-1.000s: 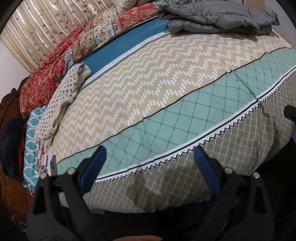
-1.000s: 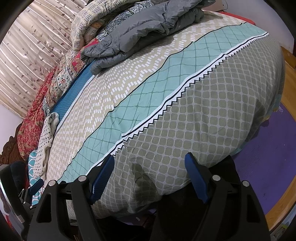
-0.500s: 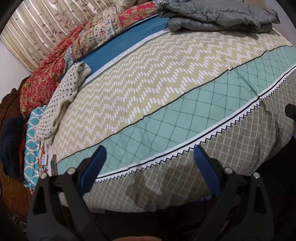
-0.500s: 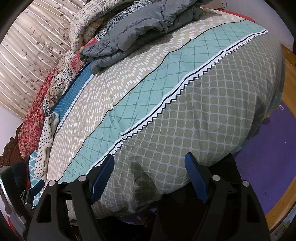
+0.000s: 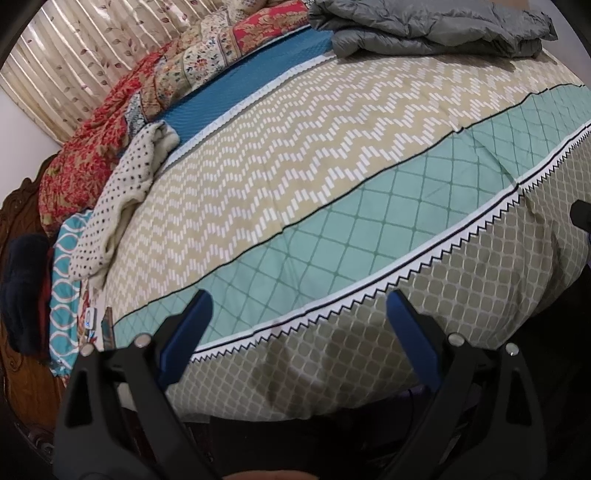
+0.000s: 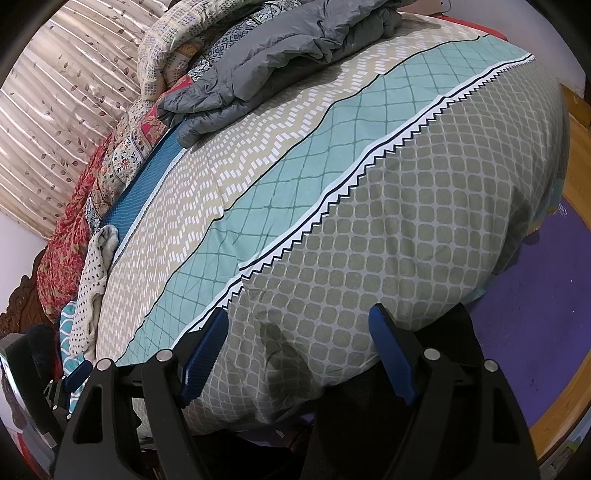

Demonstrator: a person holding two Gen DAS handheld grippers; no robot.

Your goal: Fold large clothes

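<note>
A grey puffy jacket (image 5: 424, 29) lies crumpled at the far side of the bed, also seen in the right wrist view as the grey jacket (image 6: 280, 62). A cream polka-dot garment (image 5: 122, 199) lies bunched at the bed's left edge. My left gripper (image 5: 297, 314) hovers open over the near edge of the patterned bedspread (image 5: 295, 184), holding nothing. My right gripper (image 6: 297, 332) is open too, above the same near edge of the bedspread (image 6: 369, 221), with only the sheet behind its blue pads. Both are far from the jacket.
A red floral quilt (image 5: 96, 147) and folded bedding are heaped along the head of the bed before a leaf-print curtain (image 5: 81, 51). A carved wooden headboard (image 5: 14, 350) stands at the left. A purple mat (image 6: 535, 332) covers the floor on the right.
</note>
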